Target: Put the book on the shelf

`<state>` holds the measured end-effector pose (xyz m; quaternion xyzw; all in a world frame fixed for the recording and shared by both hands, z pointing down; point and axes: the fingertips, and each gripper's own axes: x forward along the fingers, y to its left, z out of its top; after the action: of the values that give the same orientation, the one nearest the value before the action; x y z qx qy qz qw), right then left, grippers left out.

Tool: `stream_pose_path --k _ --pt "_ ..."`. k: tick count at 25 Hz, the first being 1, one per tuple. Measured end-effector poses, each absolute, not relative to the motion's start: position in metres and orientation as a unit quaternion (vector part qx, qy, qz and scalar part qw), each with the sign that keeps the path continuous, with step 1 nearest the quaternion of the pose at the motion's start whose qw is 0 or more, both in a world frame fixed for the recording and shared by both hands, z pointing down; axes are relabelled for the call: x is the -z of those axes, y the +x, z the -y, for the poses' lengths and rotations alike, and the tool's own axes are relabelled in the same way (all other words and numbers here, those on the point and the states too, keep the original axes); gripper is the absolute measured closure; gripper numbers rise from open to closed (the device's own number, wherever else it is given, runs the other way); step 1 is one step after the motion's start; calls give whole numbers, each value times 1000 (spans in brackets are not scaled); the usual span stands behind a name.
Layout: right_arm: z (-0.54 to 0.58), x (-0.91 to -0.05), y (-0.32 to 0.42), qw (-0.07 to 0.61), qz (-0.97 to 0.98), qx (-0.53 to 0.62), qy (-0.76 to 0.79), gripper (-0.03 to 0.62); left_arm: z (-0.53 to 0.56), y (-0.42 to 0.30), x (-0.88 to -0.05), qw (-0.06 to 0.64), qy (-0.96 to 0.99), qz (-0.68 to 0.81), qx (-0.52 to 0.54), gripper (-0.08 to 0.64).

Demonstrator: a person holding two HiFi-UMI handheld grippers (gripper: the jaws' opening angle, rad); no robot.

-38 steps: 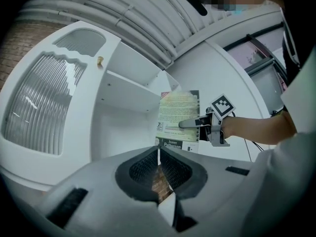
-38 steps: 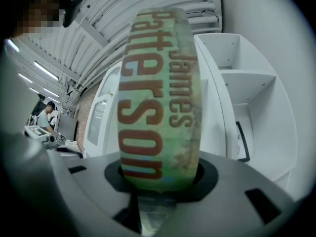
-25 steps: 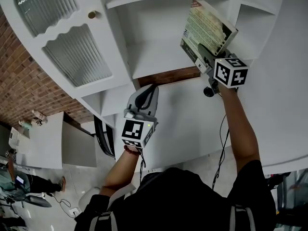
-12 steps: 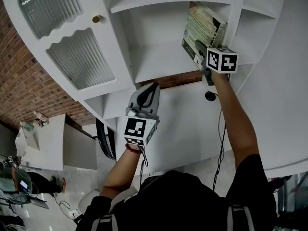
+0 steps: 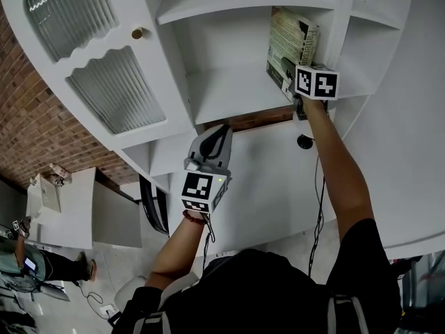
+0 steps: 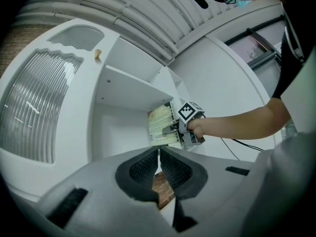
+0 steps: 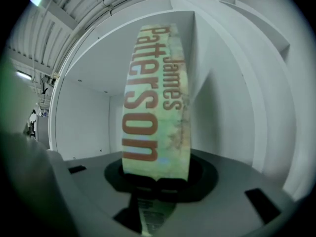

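Your right arm stretches up, its gripper (image 5: pixel 290 75) clamping the green paperback book (image 5: pixel 286 37) upright inside the white wooden shelf (image 5: pixel 222 92). Your left gripper (image 5: pixel 221 129) hovers lower, jaws together, empty.

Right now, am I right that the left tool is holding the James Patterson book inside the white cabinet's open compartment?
Not quite: the right tool is holding the James Patterson book inside the white cabinet's open compartment. The right gripper view shows its spine between that tool's jaws; the left tool is shut and empty.
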<state>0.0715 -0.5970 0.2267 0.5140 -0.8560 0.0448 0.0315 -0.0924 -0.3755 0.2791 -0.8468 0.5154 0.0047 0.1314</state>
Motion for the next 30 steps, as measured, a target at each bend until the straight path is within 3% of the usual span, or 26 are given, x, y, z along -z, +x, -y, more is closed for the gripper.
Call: stream_pose_path --k 14,26,30 --pt "607 -232 73 -3 855 -68 514 425 380 -95 -287 121 -847 -518 6 531" --pt "590 -252 81 -3 849 -72 524 379 376 -87 -293 116 -851 -512 7 532" --pt "588 -252 83 -14 846 -68 529 405 373 -85 -297 113 -852 -511 7 531"
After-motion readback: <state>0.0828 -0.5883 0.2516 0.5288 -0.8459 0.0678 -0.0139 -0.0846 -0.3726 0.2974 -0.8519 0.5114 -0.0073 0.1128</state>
